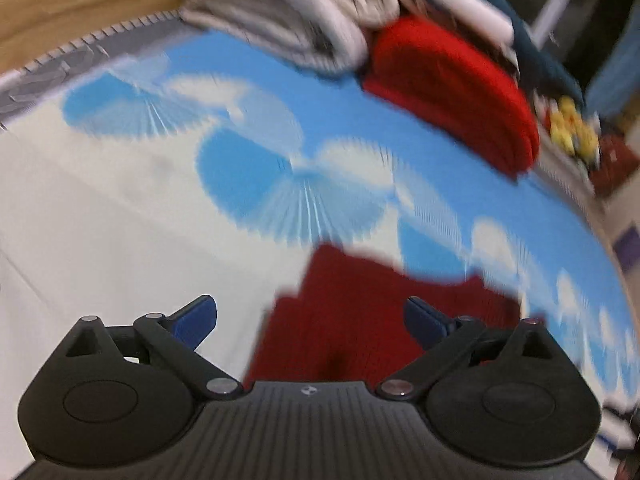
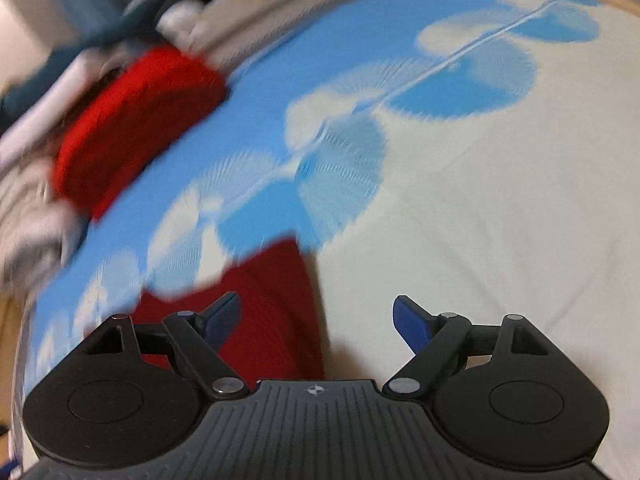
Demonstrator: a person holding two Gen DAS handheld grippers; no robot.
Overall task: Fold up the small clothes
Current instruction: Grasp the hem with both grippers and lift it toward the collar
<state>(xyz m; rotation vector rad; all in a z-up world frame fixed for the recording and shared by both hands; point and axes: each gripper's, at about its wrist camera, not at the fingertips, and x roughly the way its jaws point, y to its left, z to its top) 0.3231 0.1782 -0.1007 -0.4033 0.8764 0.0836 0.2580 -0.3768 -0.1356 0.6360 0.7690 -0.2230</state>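
A dark red knit garment [image 1: 360,320] lies flat on a blue-and-white patterned bedsheet [image 1: 120,220]. My left gripper [image 1: 310,320] is open and empty just above the garment's near part, which shows between its blue fingertips [image 1: 196,320]. In the right wrist view the same garment [image 2: 272,312] lies under the left fingertip [image 2: 224,320] of my right gripper [image 2: 318,320], which is open and empty over the sheet [image 2: 480,220]. Both views are motion-blurred.
A folded bright red garment [image 1: 452,92] sits at the back of the bed, also in the right wrist view [image 2: 132,120]. Beside it lies a pile of white and grey folded clothes [image 1: 288,8]. Yellow toys [image 1: 572,124] and dark furniture stand beyond the bed's edge.
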